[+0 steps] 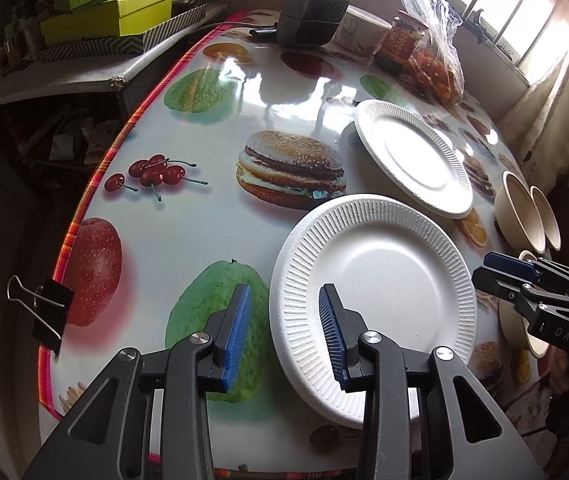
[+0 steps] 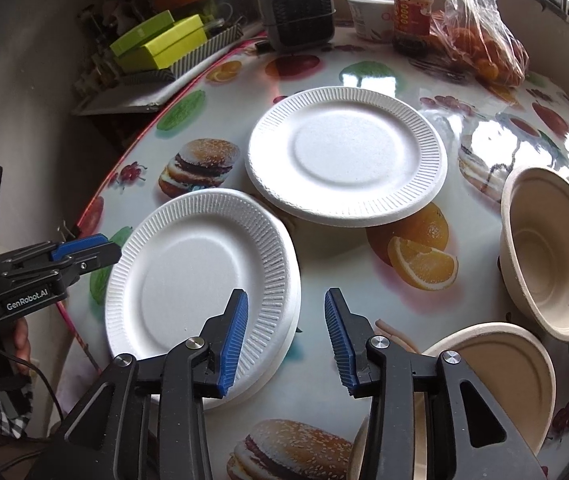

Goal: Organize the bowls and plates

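Note:
Two white foam plates lie on the table with the food-print cloth. The near plate (image 1: 376, 300) (image 2: 200, 300) looks like a stack of two. The far plate (image 1: 412, 156) (image 2: 344, 160) overlaps its far edge. My left gripper (image 1: 284, 332) is open, its jaws on either side of the near plate's left rim; it also shows in the right wrist view (image 2: 84, 248). My right gripper (image 2: 286, 340) is open and empty over the near plate's right edge; it also shows in the left wrist view (image 1: 512, 268). Beige bowls (image 2: 544, 252) (image 1: 520, 216) sit at right, one (image 2: 500, 380) close by.
At the table's far end stand a dark green heater (image 1: 312, 12), a paper cup (image 2: 372, 12), a jar (image 2: 412, 12) and a plastic bag of oranges (image 2: 480, 48). Green boxes (image 1: 112, 12) rest on a shelf at left. A binder clip (image 1: 44, 312) grips the cloth's edge.

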`<state>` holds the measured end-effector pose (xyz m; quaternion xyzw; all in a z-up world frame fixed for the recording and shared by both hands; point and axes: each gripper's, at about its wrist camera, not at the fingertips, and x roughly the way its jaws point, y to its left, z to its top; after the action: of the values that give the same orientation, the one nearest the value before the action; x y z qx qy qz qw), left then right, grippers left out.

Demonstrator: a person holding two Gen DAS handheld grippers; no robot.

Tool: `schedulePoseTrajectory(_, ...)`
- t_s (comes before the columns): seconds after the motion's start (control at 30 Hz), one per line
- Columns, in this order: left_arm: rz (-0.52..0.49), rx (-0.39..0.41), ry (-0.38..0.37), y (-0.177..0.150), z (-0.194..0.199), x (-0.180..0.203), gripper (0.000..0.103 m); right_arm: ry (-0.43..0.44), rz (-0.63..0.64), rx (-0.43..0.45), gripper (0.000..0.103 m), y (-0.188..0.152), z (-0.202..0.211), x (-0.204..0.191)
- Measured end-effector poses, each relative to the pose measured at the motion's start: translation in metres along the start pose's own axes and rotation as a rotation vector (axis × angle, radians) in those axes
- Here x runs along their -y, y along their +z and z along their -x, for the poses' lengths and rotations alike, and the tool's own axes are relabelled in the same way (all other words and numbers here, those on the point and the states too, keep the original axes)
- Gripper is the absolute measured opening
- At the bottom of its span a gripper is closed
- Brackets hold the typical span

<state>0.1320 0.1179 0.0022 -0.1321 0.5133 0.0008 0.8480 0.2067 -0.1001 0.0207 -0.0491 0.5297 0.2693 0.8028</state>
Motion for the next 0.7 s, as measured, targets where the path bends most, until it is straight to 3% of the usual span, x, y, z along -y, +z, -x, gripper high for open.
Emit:
schedulePoseTrajectory(0.2,-0.004,0.009,-0.013,0.015,0.002,0.007,0.042,0.010,-0.018,0.046,0.046,0.012,0.017,0.012)
schedulePoseTrajectory(0.27,-0.009,0.015,-0.023,0.021,0.002,0.010,0.043,0.002,-0.023,0.063,0.052,0.016,0.023,0.018)
schedulePoseTrajectory(0.53,-0.028,0.042,-0.047,0.052,0.000,0.027,0.048,-0.064,-0.045,0.107,0.052,0.041,0.041,0.051)
schedulePoseTrajectory(0.7,-0.033,0.022,-0.050,0.072,-0.010,0.038,0.048,-0.046,-0.070,0.110,0.053,0.062,0.042,0.074)
